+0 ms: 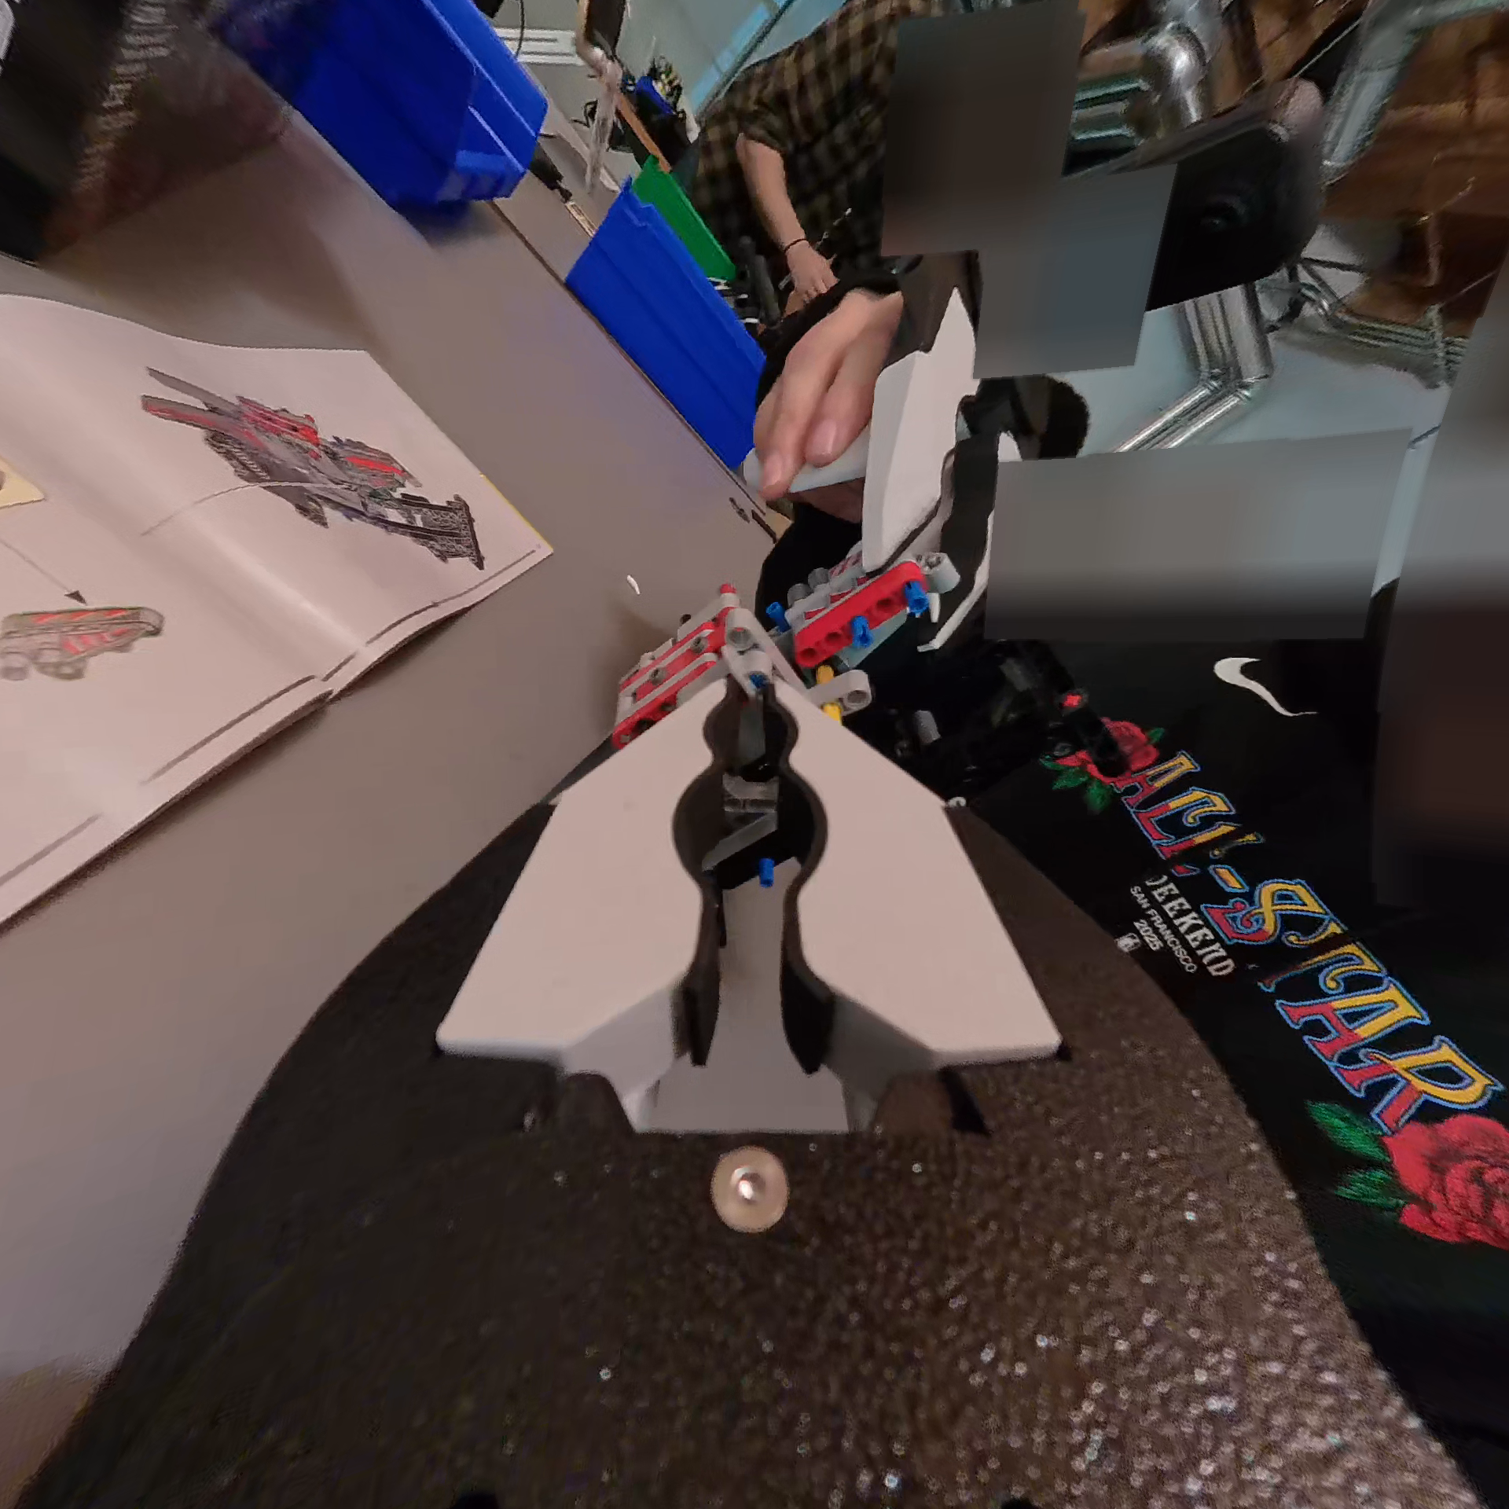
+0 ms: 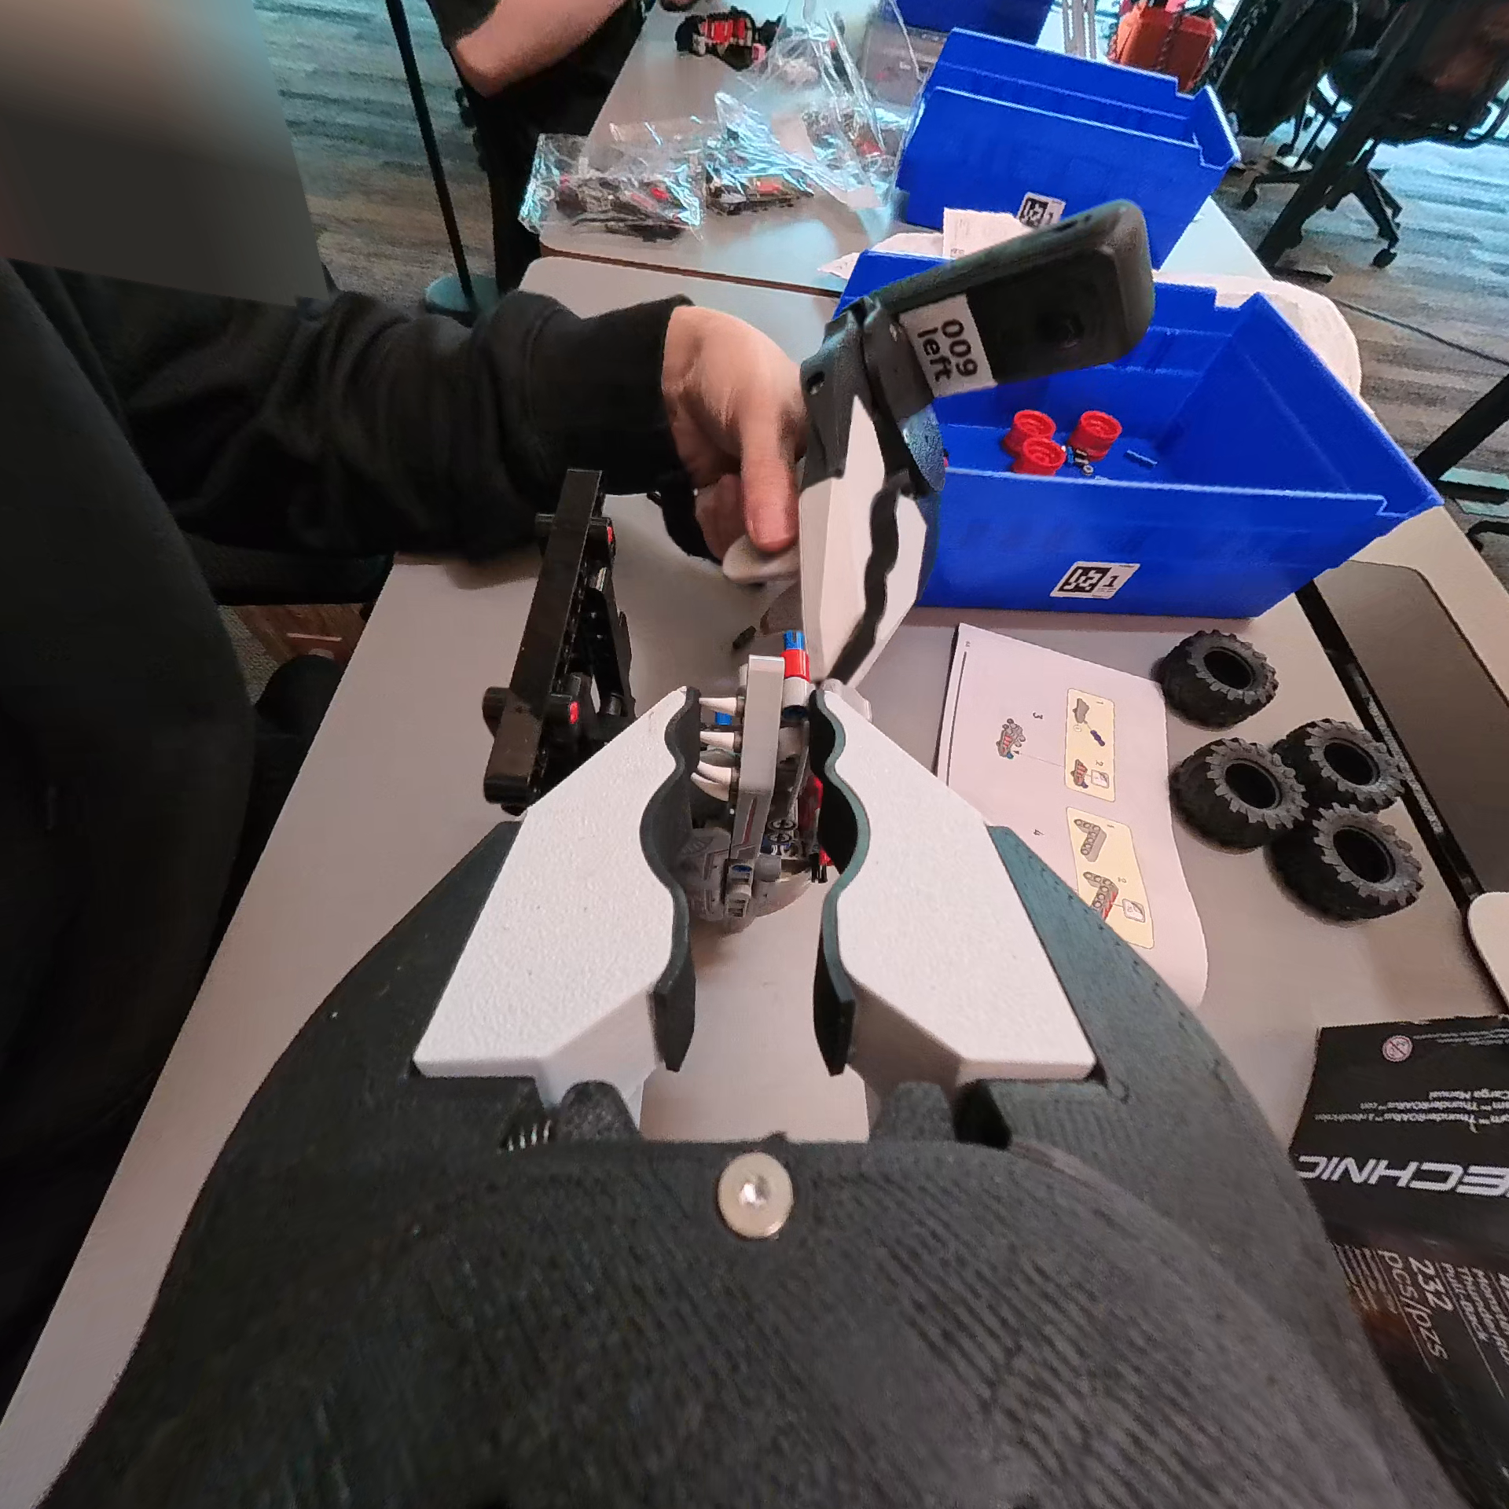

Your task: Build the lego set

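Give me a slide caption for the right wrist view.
Right gripper clamps the grey-and-red Lego assembly while the left gripper meets its top.

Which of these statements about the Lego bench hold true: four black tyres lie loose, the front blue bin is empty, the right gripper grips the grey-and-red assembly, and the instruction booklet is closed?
1. Four black tyres lie loose on the table. True.
2. The front blue bin is empty. False: red wheel hubs and small bits lie inside.
3. The right gripper grips the grey-and-red Lego assembly. True.
4. The instruction booklet is closed. False: it lies open on the table.
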`<state>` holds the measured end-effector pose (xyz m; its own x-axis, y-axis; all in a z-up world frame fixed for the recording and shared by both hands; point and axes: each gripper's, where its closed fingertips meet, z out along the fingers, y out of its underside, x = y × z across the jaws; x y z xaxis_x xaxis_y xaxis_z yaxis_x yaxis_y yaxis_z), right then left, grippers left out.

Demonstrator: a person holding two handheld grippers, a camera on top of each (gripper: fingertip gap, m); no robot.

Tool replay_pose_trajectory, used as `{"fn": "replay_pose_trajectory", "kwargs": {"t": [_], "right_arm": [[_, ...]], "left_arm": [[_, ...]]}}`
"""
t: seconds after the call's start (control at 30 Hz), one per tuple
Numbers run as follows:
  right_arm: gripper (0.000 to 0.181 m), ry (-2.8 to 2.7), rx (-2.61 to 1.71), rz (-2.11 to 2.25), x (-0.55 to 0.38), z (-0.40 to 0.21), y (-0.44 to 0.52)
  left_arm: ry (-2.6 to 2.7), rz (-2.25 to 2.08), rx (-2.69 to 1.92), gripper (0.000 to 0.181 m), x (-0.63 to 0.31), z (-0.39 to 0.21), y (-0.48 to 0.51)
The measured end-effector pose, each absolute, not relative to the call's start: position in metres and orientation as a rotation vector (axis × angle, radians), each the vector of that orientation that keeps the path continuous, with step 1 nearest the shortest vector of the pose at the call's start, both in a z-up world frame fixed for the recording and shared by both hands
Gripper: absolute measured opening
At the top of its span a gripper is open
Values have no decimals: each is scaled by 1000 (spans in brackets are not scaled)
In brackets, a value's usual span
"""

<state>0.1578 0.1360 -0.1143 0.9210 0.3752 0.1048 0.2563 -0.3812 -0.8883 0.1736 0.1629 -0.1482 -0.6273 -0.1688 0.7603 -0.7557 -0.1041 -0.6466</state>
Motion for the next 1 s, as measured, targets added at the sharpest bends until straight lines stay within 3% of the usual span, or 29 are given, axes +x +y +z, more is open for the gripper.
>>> {"fn": "replay_pose_trajectory", "kwargs": {"t": [0.27, 0.4, 0.63, 0.87, 1.0], "right_arm": [[27, -467, -1984, 120, 158, -114, 136], [49, -474, -1998, 87, 161, -109, 126], [49, -381, -2039, 188, 162, -118, 120], [30, -329, -2025, 252, 158, -133, 129], [28, -346, -1979, 246, 157, -132, 131]], "left_arm": [[-1855, 1900, 909, 0, 169, -133, 167], [-1780, 1878, 901, 2, 169, -135, 163], [-1904, 1992, 778, 0, 165, -125, 161], [-2023, 2048, 632, 2, 156, -118, 152], [-2131, 2078, 604, 2, 158, -119, 151]]}}
